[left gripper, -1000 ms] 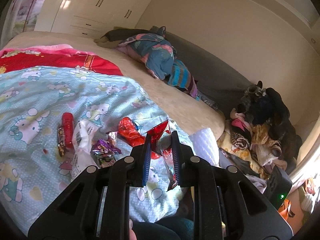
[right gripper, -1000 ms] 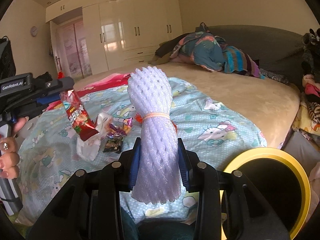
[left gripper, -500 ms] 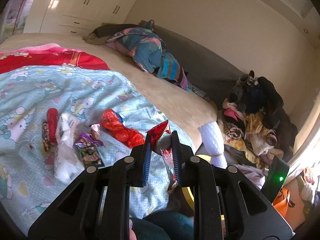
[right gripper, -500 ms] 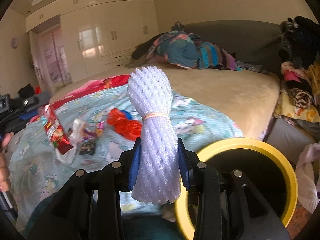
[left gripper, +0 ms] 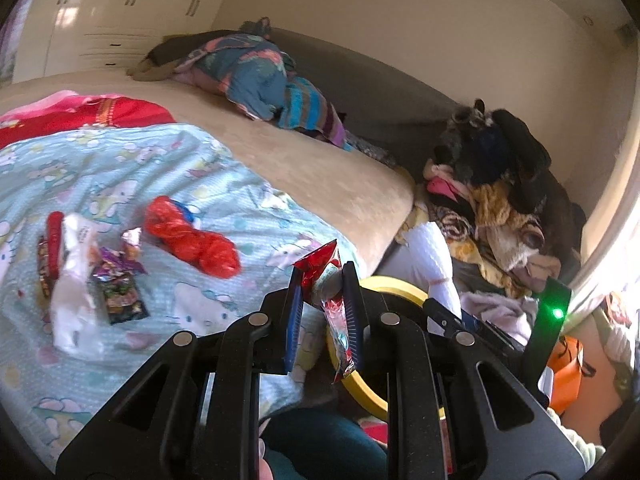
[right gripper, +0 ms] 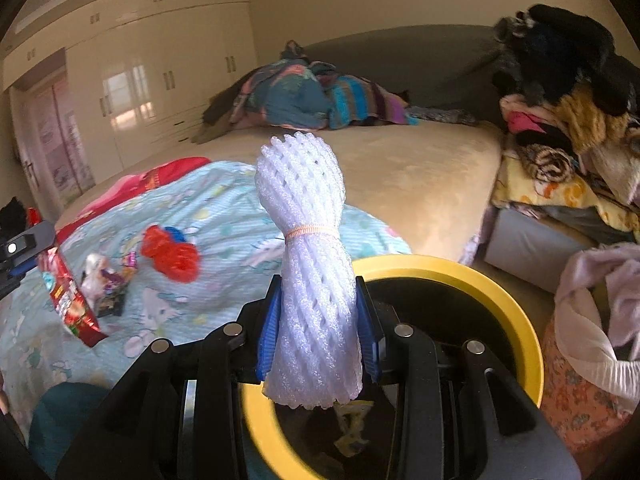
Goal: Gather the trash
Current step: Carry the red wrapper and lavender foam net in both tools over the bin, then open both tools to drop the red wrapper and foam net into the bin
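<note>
My left gripper point(left gripper: 323, 300) is shut on a red snack wrapper point(left gripper: 326, 280), held upright beside the bed's edge; the same red snack wrapper point(right gripper: 68, 300) shows at the left of the right wrist view. My right gripper point(right gripper: 316, 312) is shut on a white foam net bundle point(right gripper: 308, 248) tied with a rubber band, held over the yellow-rimmed bin point(right gripper: 472, 276). That white foam net bundle point(left gripper: 434, 256) and the yellow-rimmed bin point(left gripper: 396, 286) also appear in the left wrist view. On the blue cartoon blanket point(left gripper: 120, 168) lie a red plastic bag point(left gripper: 192, 240), a white bag point(left gripper: 72, 280), a dark candy wrapper point(left gripper: 120, 296) and a red stick pack point(left gripper: 52, 232).
A pile of clothes point(left gripper: 492, 200) sits on a low stand right of the bed. Folded bedding point(left gripper: 256, 76) lies at the headboard. White wardrobes point(right gripper: 160, 76) fill the far wall. A pale cloth point(right gripper: 600, 304) hangs right of the bin. Something lies at the bin's bottom.
Both grippers swung right, away from the blanket toward the bin, each still holding its item. The bin now sits under the foam bundle and has come into the left wrist view.
</note>
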Motion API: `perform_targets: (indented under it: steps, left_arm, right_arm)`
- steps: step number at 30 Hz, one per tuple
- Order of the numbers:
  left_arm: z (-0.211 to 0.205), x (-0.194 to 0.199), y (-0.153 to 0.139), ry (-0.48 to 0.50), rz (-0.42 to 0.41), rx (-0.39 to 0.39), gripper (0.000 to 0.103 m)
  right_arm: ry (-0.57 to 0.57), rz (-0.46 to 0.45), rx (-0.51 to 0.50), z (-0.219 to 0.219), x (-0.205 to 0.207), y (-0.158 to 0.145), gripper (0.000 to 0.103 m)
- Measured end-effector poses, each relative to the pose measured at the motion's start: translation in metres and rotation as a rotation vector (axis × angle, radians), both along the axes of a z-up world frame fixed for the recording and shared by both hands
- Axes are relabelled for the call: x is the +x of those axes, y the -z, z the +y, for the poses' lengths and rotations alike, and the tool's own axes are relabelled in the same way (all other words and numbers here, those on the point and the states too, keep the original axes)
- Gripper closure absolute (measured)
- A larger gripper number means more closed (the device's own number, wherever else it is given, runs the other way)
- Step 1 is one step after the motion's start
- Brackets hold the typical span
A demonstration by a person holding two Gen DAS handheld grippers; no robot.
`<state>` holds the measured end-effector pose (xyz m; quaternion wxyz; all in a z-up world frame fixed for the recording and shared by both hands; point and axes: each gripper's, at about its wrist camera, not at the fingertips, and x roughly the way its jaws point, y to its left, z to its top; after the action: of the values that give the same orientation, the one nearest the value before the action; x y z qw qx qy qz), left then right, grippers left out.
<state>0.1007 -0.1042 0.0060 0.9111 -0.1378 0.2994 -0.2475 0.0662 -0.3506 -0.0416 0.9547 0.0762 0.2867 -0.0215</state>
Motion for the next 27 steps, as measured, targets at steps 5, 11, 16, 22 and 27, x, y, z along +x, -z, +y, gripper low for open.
perform_targets:
  steps: [5, 11, 16, 22, 27]
  left_arm:
    - [-0.019, 0.000, 0.006, 0.041, 0.007, 0.025, 0.089]
    - [-0.046, 0.005, 0.017, 0.094, 0.027, 0.052, 0.089]
    - [-0.073, 0.007, 0.029, 0.147, 0.038, 0.091, 0.089]
    - [-0.103, 0.018, 0.045, 0.193, 0.080, 0.131, 0.089]
    - [-0.130, 0.026, 0.053, 0.246, 0.087, 0.161, 0.089]
  right_arm:
    - [0.054, 0.031, 0.021, -0.024, -0.001, 0.014, 0.070]
    - [0.111, 0.066, 0.043, -0.047, -0.003, 0.031, 0.070]
    - [0.153, 0.095, 0.060, -0.065, -0.002, 0.044, 0.070]
    - [0.184, 0.125, 0.093, -0.079, -0.004, 0.058, 0.070]
    - [0.186, 0.142, 0.122, -0.088, -0.004, 0.064, 0.069]
